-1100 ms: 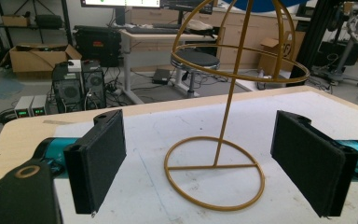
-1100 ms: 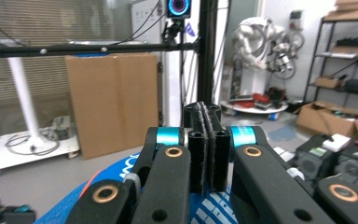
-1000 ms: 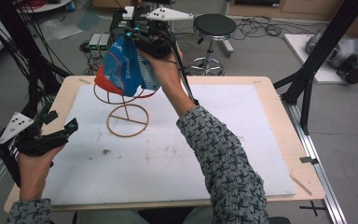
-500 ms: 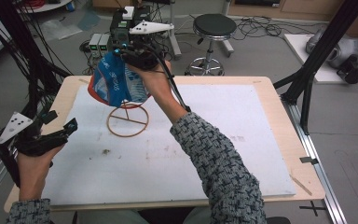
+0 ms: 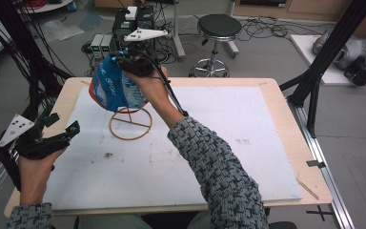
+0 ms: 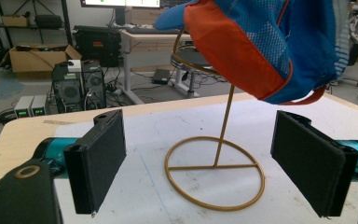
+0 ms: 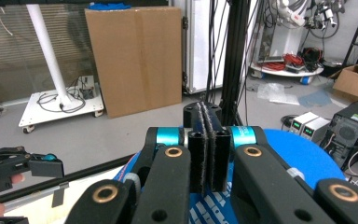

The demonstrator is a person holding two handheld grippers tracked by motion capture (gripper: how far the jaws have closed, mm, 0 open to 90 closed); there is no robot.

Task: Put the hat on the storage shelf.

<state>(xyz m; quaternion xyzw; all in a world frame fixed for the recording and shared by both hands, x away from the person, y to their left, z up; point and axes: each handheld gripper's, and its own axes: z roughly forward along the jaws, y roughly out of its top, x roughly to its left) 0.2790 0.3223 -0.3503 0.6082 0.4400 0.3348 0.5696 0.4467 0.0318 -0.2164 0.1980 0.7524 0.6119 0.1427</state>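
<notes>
A blue and orange cap point(image 5: 114, 88) hangs over the top of a gold wire stand point(image 5: 130, 125) at the back left of the table. My right gripper point(image 5: 122, 58) is shut on the cap's top edge, and in the right gripper view its pads point(image 7: 208, 140) press together above blue fabric point(image 7: 284, 163). In the left gripper view the cap point(image 6: 261, 42) tilts over the stand's upper ring, and the round base point(image 6: 214, 172) lies flat on the mat. My left gripper point(image 5: 63, 123) is open at the table's left edge, pointing at the stand, with nothing between its pads point(image 6: 105, 158).
A white mat point(image 5: 219, 143) covers the wooden table point(image 5: 286, 86). Black frame posts point(image 5: 314, 81) stand at the right and left edges. A stool point(image 5: 218, 28) and computer boxes point(image 5: 102, 44) stand on the floor beyond the far edge.
My right gripper has carried the cap leftward and a little lower over the stand's top. The left gripper has stayed put and open.
</notes>
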